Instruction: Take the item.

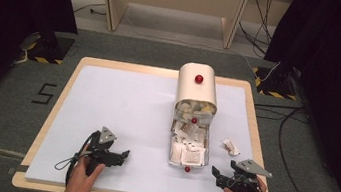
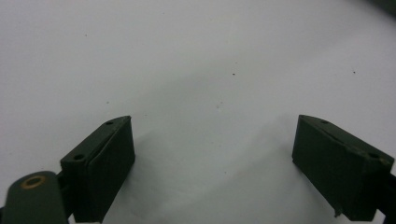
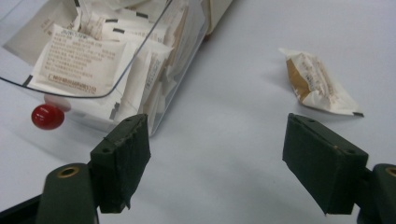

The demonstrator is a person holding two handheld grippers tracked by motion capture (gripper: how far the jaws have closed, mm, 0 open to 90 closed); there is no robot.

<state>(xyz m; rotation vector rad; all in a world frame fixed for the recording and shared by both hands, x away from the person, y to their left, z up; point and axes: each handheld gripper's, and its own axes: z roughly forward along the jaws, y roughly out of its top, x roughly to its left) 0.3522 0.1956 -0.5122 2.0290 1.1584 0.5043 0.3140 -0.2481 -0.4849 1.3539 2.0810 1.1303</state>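
Note:
A cream box (image 1: 198,87) with a rounded top and a red knob (image 1: 198,79) stands at the table's middle right. Its clear drawer (image 1: 173,147) is pulled out toward me and holds several white sachets (image 3: 79,65); a red knob (image 3: 47,116) sits on the drawer's front. One loose brown-and-white sachet (image 1: 231,146) (image 3: 320,84) lies on the mat to the right of the drawer. My right gripper (image 1: 215,176) (image 3: 233,158) is open, low over the mat between the drawer front and the loose sachet. Left of the drawer, my left gripper (image 1: 122,157) (image 2: 212,158) is open above bare mat.
A white mat (image 1: 122,104) covers the wooden table (image 1: 252,107), with wide free room on its left half. The box's upper compartment shows yellowish wrapped items (image 1: 194,107). Dark curtains and cables lie beyond the table.

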